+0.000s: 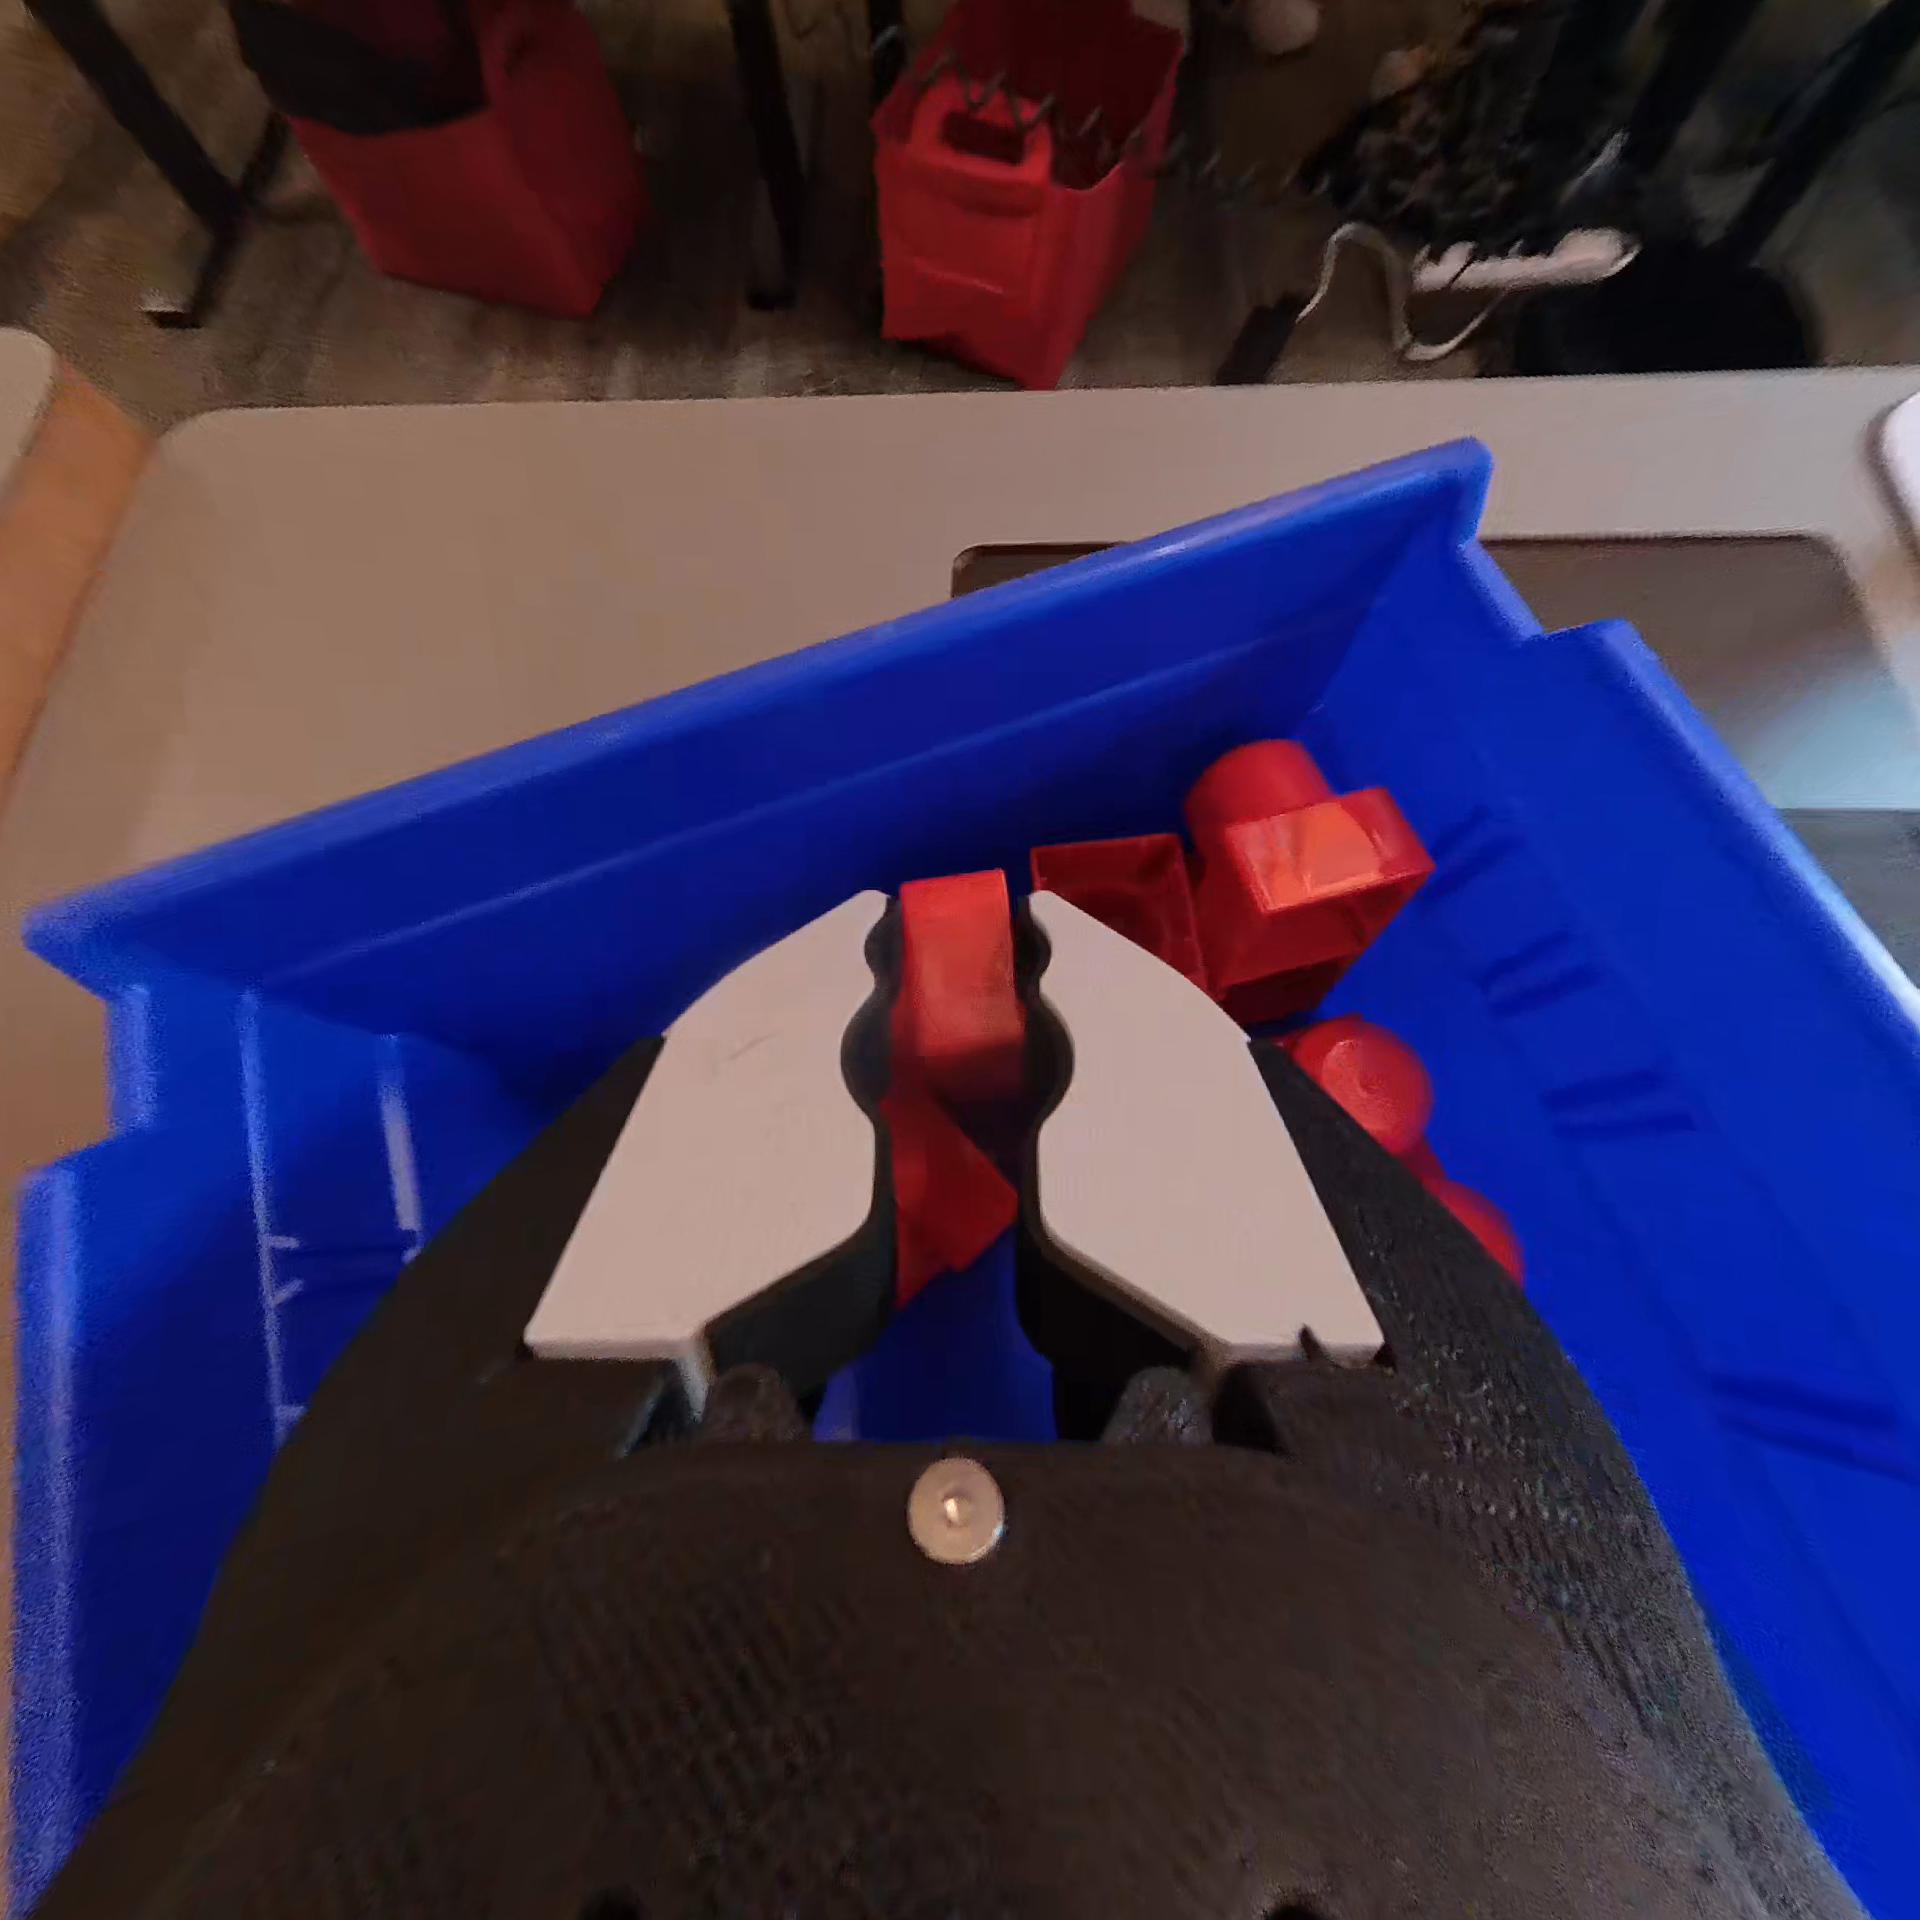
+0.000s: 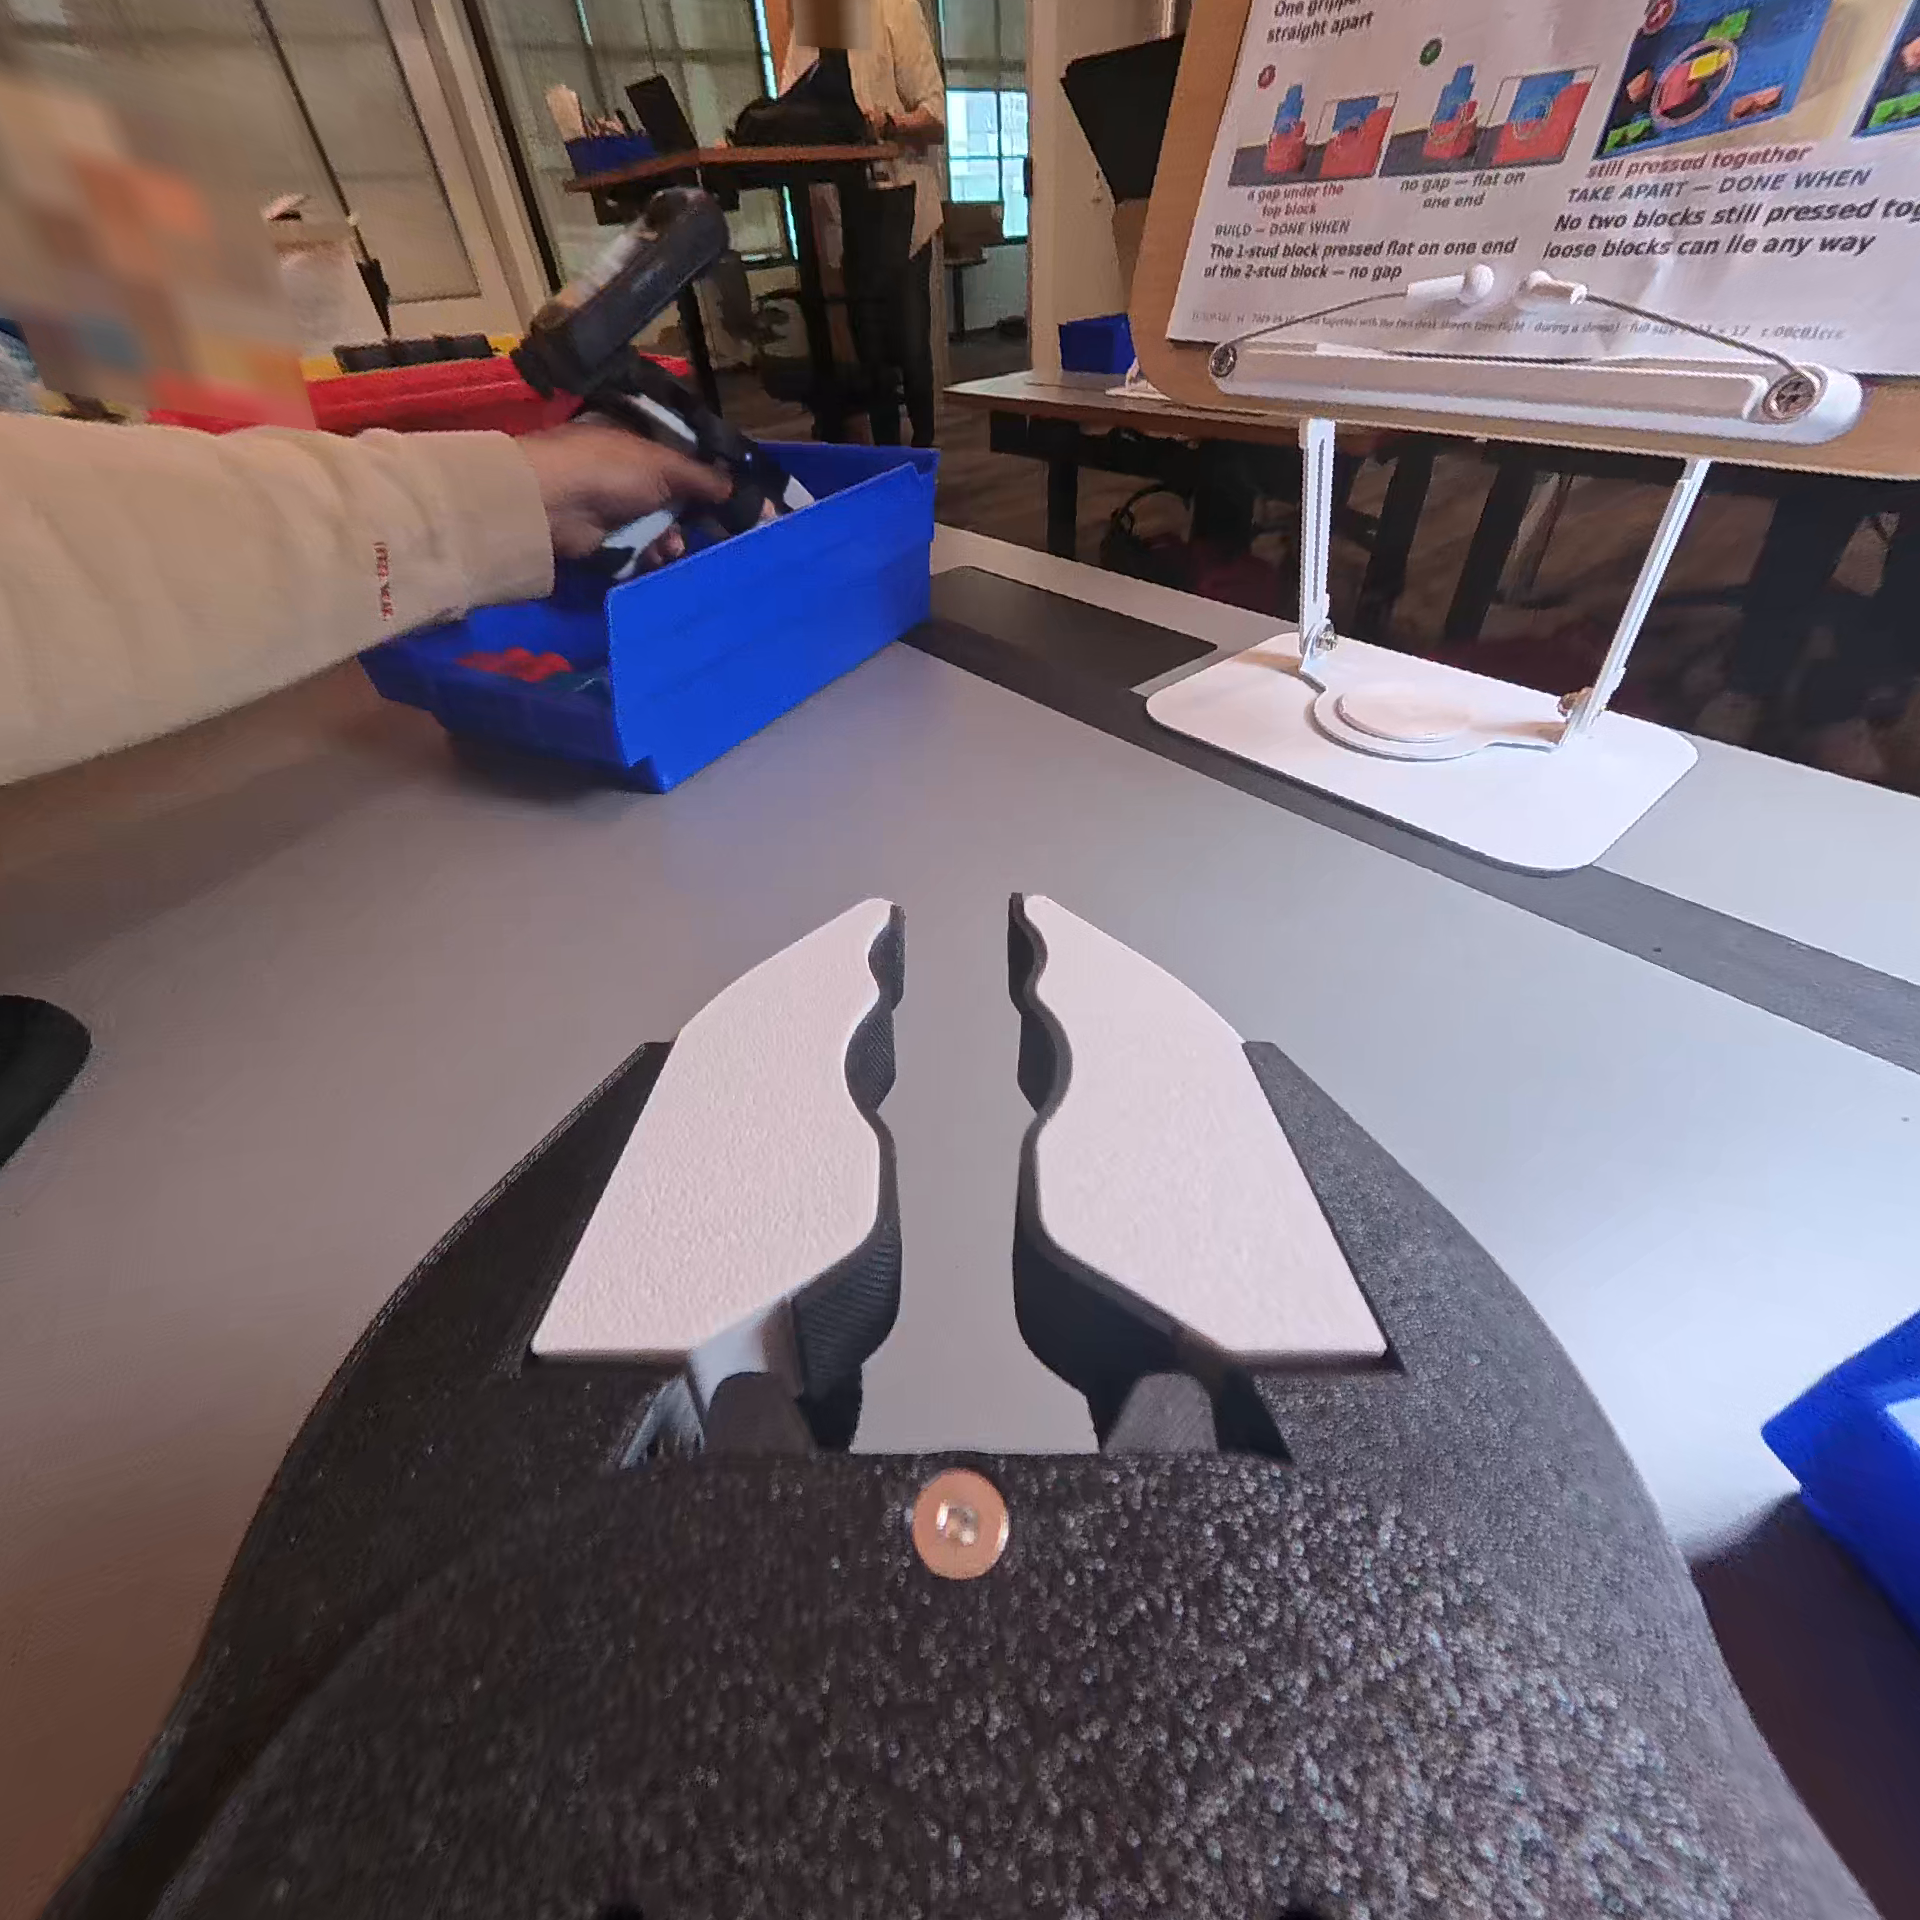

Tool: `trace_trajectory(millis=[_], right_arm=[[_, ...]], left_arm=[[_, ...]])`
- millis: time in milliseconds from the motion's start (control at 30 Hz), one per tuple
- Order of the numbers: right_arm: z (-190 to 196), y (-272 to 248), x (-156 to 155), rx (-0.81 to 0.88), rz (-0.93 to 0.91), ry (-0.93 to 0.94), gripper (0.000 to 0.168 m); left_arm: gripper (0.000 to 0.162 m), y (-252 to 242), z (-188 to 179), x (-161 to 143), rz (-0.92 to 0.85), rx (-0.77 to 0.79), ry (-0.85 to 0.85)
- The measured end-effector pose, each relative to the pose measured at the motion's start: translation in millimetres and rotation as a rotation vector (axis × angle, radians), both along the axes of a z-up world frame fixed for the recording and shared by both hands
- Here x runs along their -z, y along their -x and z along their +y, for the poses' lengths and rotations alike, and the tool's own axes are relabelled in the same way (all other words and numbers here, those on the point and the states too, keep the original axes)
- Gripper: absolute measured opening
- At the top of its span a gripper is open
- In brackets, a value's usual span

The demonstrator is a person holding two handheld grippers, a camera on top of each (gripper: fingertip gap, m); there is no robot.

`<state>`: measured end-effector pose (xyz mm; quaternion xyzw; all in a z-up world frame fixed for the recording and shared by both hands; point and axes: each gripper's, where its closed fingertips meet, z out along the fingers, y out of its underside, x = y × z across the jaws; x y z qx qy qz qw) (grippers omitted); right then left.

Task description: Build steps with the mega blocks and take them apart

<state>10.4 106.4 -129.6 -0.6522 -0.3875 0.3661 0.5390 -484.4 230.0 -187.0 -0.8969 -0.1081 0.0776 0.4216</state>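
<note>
Since the left gripper [image 1: 958, 977] is clamped on 1 red mega block [image 1: 956, 987] inside the blue bin [image 1: 727, 748], its long axis along the fingers, the block must travel right, where the right gripper [image 2: 956, 935] waits parted and empty over the grey table [image 2: 1455, 1091].

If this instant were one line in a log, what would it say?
left gripper: shut on red block inside blue bin | right gripper: open, empty, over grey table | steps: none built

red block [image 1: 956, 982] | pinched in tool [image 1: 958, 914] | loose red blocks [image 1: 1299, 894] in blue bin [image 1: 727, 748]
</note>
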Motion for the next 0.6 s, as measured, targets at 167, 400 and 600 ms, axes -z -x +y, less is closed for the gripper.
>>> trace_trajectory(millis=[167,400,600], right_arm=[[-2.4,-2.0,-2.6,-0.002,0.011,-0.010,0.018],[-32.9,15.9,-20.4,-0.168,0.154,0.062,0.031],[-106.9,22.2,-62.8,-0.687,0.461,0.401,0.065]], left_arm=[[0.021,-4.2,-6.3,-38.2,0.208,0.046,0.014],[0.020,-213.0,-75.9,-210.3,0.193,0.702,-0.699],[0.020,-416.7,-239.9,-218.1,0.101,1.315,-1.051]])
